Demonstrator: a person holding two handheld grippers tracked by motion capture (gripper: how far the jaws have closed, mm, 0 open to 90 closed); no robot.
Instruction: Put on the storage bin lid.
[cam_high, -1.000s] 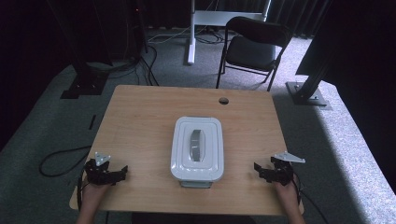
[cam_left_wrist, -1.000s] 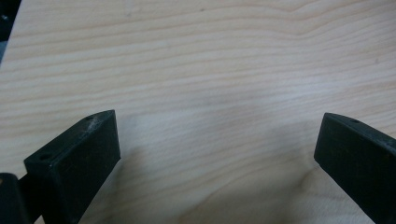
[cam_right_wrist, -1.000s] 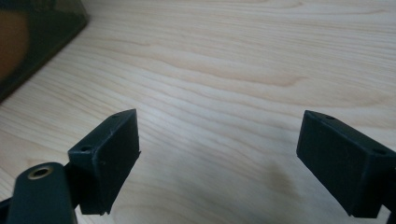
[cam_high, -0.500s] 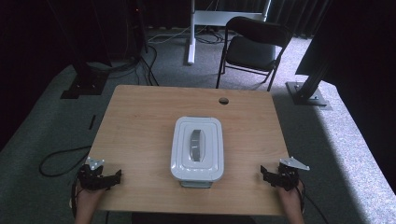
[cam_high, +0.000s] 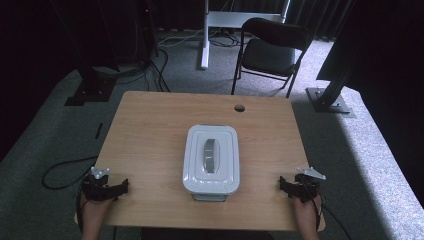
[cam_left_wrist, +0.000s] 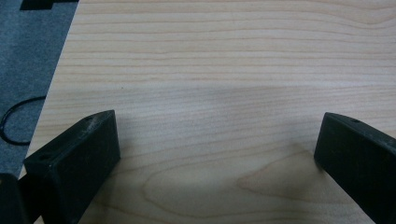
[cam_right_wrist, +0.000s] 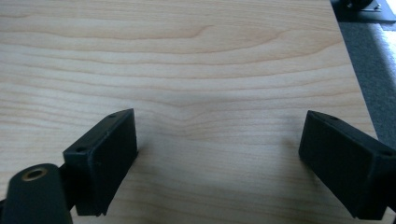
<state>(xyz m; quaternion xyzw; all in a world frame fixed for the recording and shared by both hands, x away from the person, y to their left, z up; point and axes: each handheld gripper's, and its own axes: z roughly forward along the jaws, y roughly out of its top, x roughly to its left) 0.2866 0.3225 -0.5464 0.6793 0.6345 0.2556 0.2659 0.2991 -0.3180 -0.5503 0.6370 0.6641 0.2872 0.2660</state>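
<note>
A white rectangular container (cam_high: 197, 172) with a lid and a grey handle (cam_high: 211, 155) stands in the middle of the wooden table (cam_high: 150, 130). My left gripper (cam_high: 105, 185) rests near the table's front left corner, well left of the container. Its black jaws stand wide open over bare wood (cam_left_wrist: 217, 154). Near the front right corner, my right gripper (cam_high: 299, 185) is also open, with nothing but wood between its jaws (cam_right_wrist: 219, 154). A hand holds each gripper from the near edge.
A round cable hole (cam_high: 239, 107) sits at the table's far edge. Behind the table stand a black folding chair (cam_high: 270, 50) and a white stand post (cam_high: 205, 35). A black cable (cam_high: 60, 170) loops on the carpet at left, and metal bases (cam_high: 327, 100) flank the table.
Both grippers have drawn back toward the near edge of the table, the left one drifting slightly outward. The container has not moved.
</note>
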